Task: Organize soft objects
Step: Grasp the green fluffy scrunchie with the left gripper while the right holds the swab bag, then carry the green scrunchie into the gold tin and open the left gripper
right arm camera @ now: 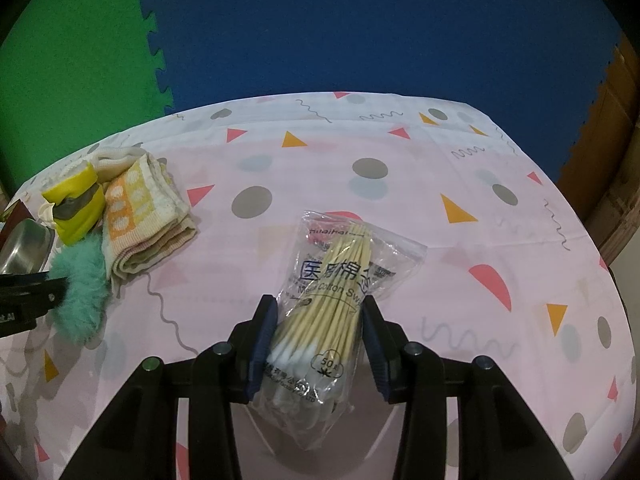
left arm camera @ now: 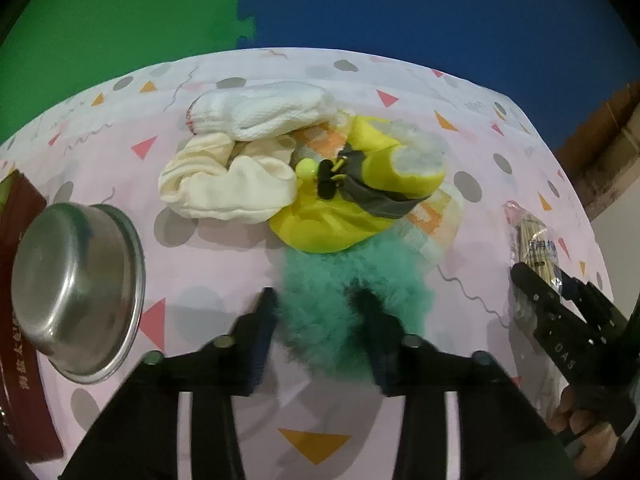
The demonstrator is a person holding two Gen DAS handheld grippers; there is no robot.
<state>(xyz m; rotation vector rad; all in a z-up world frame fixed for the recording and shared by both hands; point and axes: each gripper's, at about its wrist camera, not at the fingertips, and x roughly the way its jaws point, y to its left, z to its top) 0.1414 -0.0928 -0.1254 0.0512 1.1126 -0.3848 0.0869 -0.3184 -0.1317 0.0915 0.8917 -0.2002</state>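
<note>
On the table, left gripper [left arm camera: 316,320] clamping teal fluff [left arm camera: 352,276], right gripper [right arm camera: 318,336] pinching swab bag [right arm camera: 332,300].

Open tablecloth [right arm camera: 500,248] ahead and right of right gripper [right arm camera: 316,340], no obstacle there; cotton swab bag [right arm camera: 340,280] fills gap between its fingers; left of it, folded towel [right arm camera: 140,220] and teal fluffy piece [right arm camera: 80,292] block way; ahead of left gripper [left arm camera: 316,320], pile of yellow item [left arm camera: 340,216], cream cloth [left arm camera: 224,188], white cloth [left arm camera: 272,114] bars passage; steel bowl [left arm camera: 76,288] crowds its left; bare strip between bowl and pile.
</note>
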